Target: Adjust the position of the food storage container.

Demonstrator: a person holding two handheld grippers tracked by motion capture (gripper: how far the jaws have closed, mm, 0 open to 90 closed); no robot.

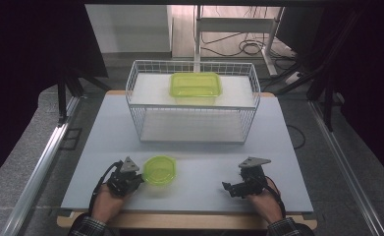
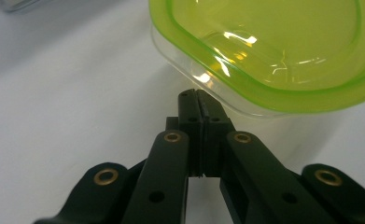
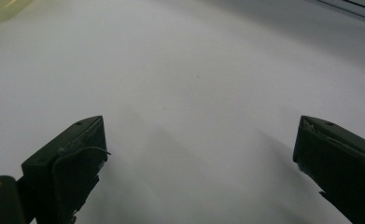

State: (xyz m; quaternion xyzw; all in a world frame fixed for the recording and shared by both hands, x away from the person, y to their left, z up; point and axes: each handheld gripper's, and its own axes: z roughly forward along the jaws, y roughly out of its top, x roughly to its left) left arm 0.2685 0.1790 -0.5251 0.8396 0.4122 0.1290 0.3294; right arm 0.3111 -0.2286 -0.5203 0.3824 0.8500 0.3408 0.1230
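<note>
Your left gripper (image 2: 200, 100), jaws pressed together, touches the round green box (image 1: 159, 169) near the table's (image 1: 278, 147) front edge. Next, spread them to grasp its rim. Your right gripper (image 3: 201, 154) waits, jaws spread on nothing.

A white wire basket (image 1: 145, 125) stands on the far half of the pale grey counter (image 1: 278, 147), its long side facing the near edge. Inside it, towards the back wall, sits a rectangular green-lidded container (image 1: 195, 85). The counter has a wooden edge strip (image 1: 179, 220) along its near side. Beyond the counter, black cables (image 1: 251, 47) lie coiled on the floor beside a white metal frame (image 1: 198, 37). A metal rail (image 1: 42, 167) runs along the left.
</note>
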